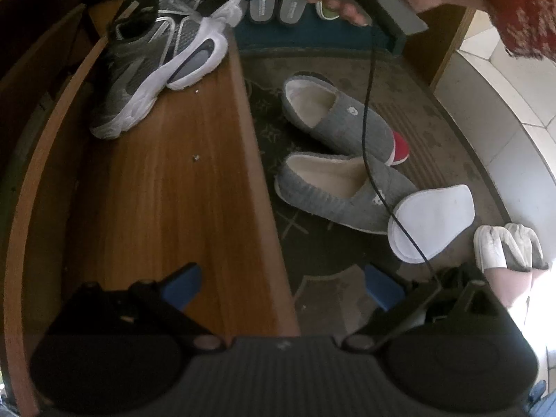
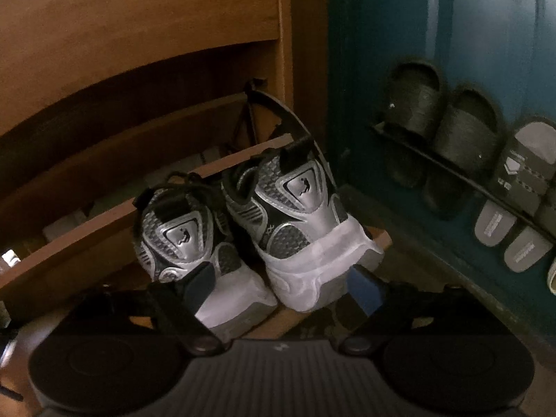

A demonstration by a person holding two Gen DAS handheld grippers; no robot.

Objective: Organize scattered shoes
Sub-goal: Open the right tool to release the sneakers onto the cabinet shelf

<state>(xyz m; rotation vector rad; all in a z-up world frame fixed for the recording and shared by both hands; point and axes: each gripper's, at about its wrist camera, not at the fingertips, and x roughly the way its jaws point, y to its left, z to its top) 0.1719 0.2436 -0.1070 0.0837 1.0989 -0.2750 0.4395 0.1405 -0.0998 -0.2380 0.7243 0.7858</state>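
The grey sneakers point(image 2: 250, 229) on the wooden shelf point(image 1: 194, 180) look light, padded, with stiff heels – we would take the heel – while the soft slippers point(image 1: 344, 160) lie on the rug point(image 1: 434, 104), and both claws, right claw point(image 2: 278, 288) and left claw point(image 1: 278, 281), stand released.

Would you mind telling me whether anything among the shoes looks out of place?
Yes: a white insole lies loose on the mat, overlapping the toe of the nearer grey slipper. Both slippers sit askew on the floor, unlike the sneakers on the wooden shelf.
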